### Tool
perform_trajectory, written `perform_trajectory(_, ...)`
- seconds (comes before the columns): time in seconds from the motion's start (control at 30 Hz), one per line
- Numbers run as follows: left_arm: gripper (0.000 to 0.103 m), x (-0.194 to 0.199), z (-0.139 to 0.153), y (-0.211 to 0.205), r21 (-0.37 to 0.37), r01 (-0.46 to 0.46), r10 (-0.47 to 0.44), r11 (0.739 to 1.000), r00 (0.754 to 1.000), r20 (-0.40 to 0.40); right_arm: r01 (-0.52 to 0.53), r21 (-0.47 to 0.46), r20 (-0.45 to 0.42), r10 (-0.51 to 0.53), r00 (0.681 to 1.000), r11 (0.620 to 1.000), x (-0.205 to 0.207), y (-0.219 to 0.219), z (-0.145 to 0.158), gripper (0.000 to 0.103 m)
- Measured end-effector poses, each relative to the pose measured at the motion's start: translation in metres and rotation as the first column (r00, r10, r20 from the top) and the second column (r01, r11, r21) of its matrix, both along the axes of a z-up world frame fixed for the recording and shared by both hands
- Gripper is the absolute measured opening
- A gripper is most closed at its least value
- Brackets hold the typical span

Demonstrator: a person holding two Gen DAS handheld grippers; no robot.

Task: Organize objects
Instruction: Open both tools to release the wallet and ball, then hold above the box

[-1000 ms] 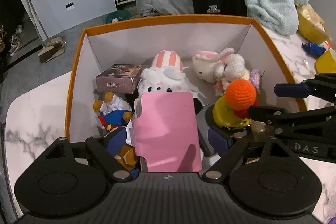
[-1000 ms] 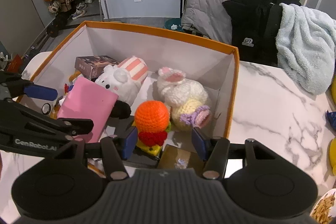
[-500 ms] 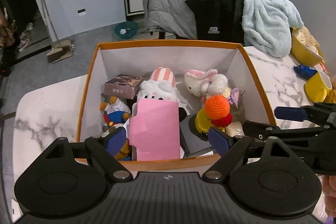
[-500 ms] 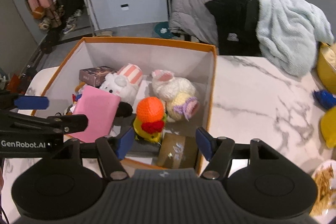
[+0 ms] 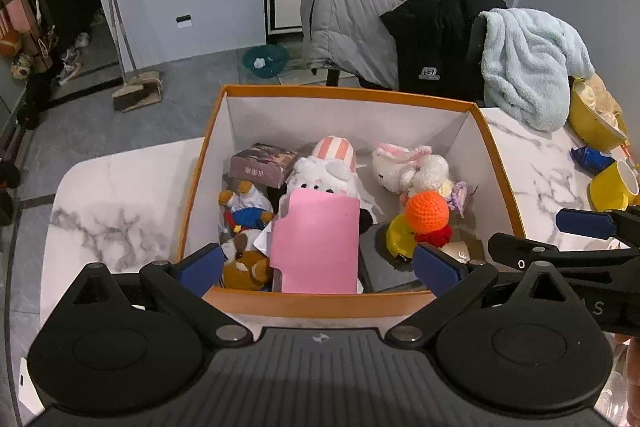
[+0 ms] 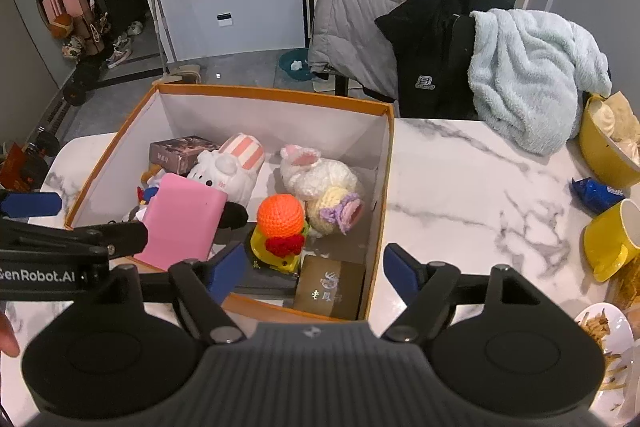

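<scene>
1. The left gripper (image 5: pixel 318 263) hovers at the near rim of the orange box (image 5: pixel 344 93), its jaws spread wide and holding nothing
2. The right gripper (image 6: pixel 314 267) hovers over the box's near right corner, jaws likewise spread and bare; one blue fingertip lies over the box interior, the other over the marble tabletop (image 6: pixel 472 187)
3. Each gripper shows in the other's view: the right gripper's arm crosses the right edge of the left wrist view, and the left gripper's arm crosses the left edge of the right wrist view
4. The toys sit inside the box. A pink card (image 5: pixel 318 245) leans upright against the near wall, in front of a white plush with a pink-striped hat (image 5: pixel 330 165)
5. A small dark carton (image 5: pixel 262 165) lies at the back left, beside the striped plush
6. A crocheted bunny (image 6: pixel 316 171) lies at the back right, touching a pale yellow knitted piece with purple trim (image 6: pixel 340 209)
7. An orange crocheted ball (image 6: pixel 280 215) rests on a yellow toy (image 6: pixel 260 245), near the box's front
8. A brown box with gold print (image 6: pixel 330 289) stands in the near right corner
9. A duck figure in blue (image 5: pixel 248 205) and a brown plush (image 5: pixel 246 265) lie along the left wall
10. On the tabletop to the right stand a yellow cup (image 6: pixel 612 239) and a yellow bowl (image 6: pixel 604 151), well apart from the box
</scene>
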State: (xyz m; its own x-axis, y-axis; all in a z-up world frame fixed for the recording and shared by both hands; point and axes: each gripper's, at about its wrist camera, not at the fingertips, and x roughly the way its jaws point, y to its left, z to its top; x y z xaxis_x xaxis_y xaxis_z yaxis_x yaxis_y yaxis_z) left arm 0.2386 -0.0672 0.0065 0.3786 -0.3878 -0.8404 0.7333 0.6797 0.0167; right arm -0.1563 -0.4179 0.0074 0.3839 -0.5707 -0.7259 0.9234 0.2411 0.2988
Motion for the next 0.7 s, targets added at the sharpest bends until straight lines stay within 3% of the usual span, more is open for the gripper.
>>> perform_trajectory(0.17,0.103,0.0052,-0.0019,0.0058,-0.019,-0.011,0.010,1.000,0.999,-0.046,0.004,-0.010,0.013,-0.004,1.000,1.000,-0.0002,0.0020,0.0008,0.079)
perform_trajectory(0.7,0.103,0.0012,0.0013,0.0062,0.005,-0.024,0.024,1.000,1.000,-0.013,0.006,-0.017,0.010,-0.005,1.000,1.000,-0.0001,0.0049,0.0030,0.079)
